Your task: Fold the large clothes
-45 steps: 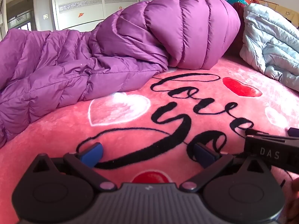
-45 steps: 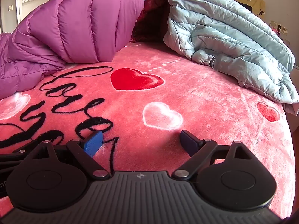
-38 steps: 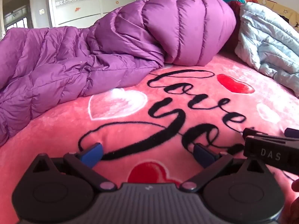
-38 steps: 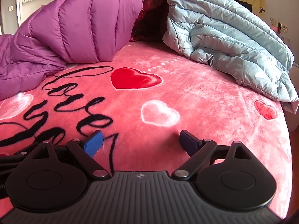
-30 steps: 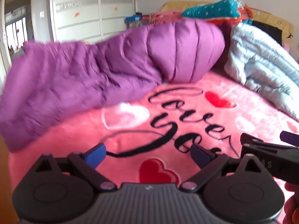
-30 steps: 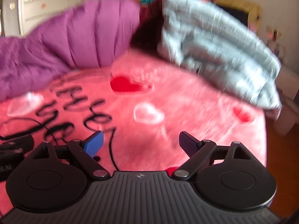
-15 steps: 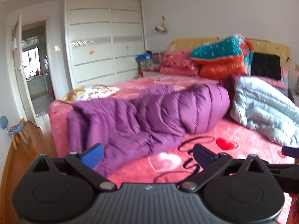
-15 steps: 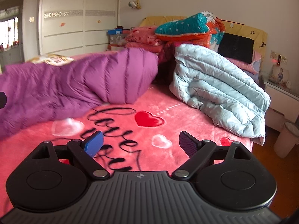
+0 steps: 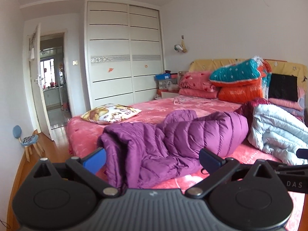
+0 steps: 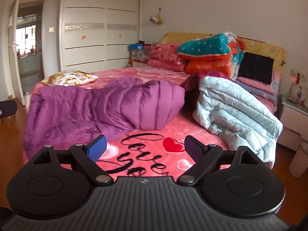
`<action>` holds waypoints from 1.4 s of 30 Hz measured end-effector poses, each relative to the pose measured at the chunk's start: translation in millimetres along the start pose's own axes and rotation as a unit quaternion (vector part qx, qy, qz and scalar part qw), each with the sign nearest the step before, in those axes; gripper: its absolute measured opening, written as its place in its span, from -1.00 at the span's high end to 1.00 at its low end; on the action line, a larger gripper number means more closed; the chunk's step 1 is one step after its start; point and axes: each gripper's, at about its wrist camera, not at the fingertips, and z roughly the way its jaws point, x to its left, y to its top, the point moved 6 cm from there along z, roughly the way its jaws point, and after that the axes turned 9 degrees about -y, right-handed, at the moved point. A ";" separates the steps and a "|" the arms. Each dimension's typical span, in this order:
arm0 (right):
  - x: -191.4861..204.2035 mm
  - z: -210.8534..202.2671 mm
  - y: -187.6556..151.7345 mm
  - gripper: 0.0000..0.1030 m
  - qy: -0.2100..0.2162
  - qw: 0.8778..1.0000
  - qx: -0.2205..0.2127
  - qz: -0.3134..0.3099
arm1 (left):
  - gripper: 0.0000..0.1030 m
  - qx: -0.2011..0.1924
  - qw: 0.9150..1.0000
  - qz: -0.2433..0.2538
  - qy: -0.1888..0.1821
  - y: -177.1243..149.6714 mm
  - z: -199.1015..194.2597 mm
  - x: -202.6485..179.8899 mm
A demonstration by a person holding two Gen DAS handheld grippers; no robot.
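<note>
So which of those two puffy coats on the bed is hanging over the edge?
The purple coat: its near end droops over the bed's corner. The light blue coat sits bundled by the pillows instead.

Both grippers are now far back from the bed and higher than before. Earlier the left gripper (image 9: 152,158) hangs low over the pink blanket (image 10: 154,150), close to the black lettering; now it looks over the whole room, and the purple down jacket (image 9: 173,142) lies well ahead of it. The right gripper (image 10: 145,147) is also pulled away, so the light blue jacket (image 10: 236,115), the wardrobe (image 9: 125,57) and the doorway (image 9: 53,80) come into view. The right gripper's edge shows further right in the left wrist view.
</note>
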 end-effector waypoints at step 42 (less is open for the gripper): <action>26.6 4.6 -5.2 -1.00 0.040 0.998 -0.015 -0.054 | -0.98 -0.045 0.997 -0.007 0.058 -5.5 -0.1 29.5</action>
